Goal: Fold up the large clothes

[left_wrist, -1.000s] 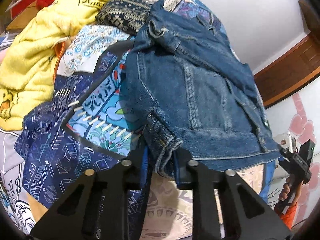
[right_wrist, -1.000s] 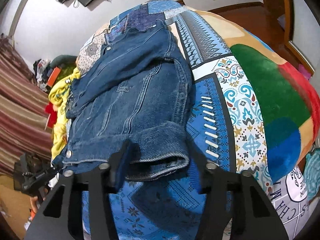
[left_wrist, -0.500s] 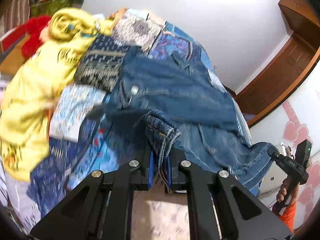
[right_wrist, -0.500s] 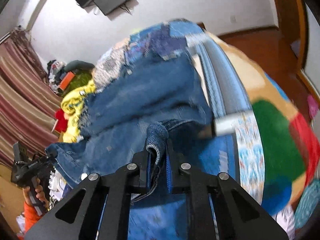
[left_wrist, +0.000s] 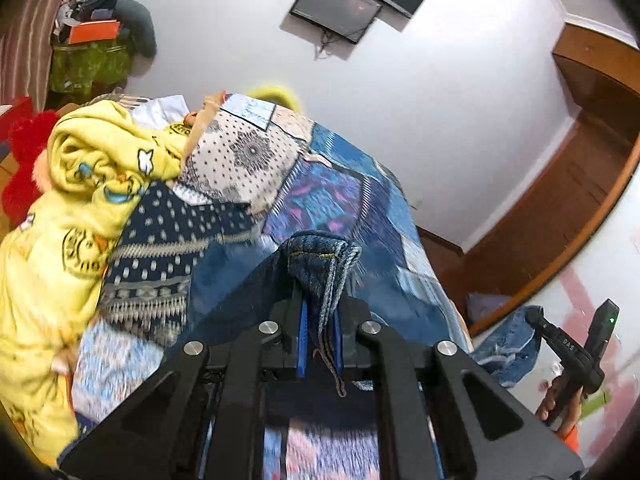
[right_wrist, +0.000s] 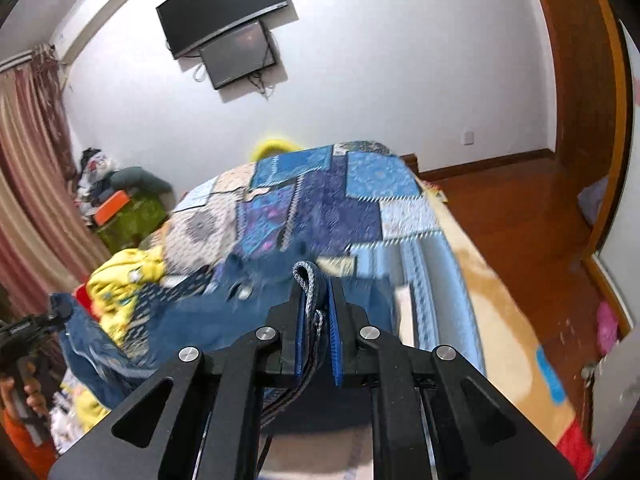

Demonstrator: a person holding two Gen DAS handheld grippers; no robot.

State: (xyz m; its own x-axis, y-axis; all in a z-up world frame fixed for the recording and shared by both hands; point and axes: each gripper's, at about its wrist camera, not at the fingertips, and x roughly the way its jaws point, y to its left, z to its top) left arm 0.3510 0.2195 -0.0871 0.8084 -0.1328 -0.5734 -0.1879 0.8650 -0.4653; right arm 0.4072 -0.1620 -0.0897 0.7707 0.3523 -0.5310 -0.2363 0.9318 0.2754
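A blue denim jacket (left_wrist: 320, 256) is lifted off the bed by both grippers. My left gripper (left_wrist: 319, 320) is shut on a folded hem corner of it. My right gripper (right_wrist: 316, 304) is shut on another denim edge (right_wrist: 310, 280). The jacket hangs between them: in the right wrist view its body (right_wrist: 192, 320) sags to the left toward the other gripper (right_wrist: 28, 328); in the left wrist view the far corner (left_wrist: 508, 352) hangs from the other gripper (left_wrist: 568, 348). Much of the jacket is hidden below the fingers.
A patchwork blue bedspread (left_wrist: 332, 196) covers the bed (right_wrist: 360, 184). A yellow blanket (left_wrist: 60, 240) and red plush (left_wrist: 24, 152) lie at the left. Wall screens (right_wrist: 224, 28), curtains (right_wrist: 28, 184), a clutter pile (right_wrist: 120, 200) and wooden floor (right_wrist: 520, 216) surround it.
Both grippers closed on the jacket's bottom corners and lifted it up off the bed; the views tilted from the bed surface toward the far wall.
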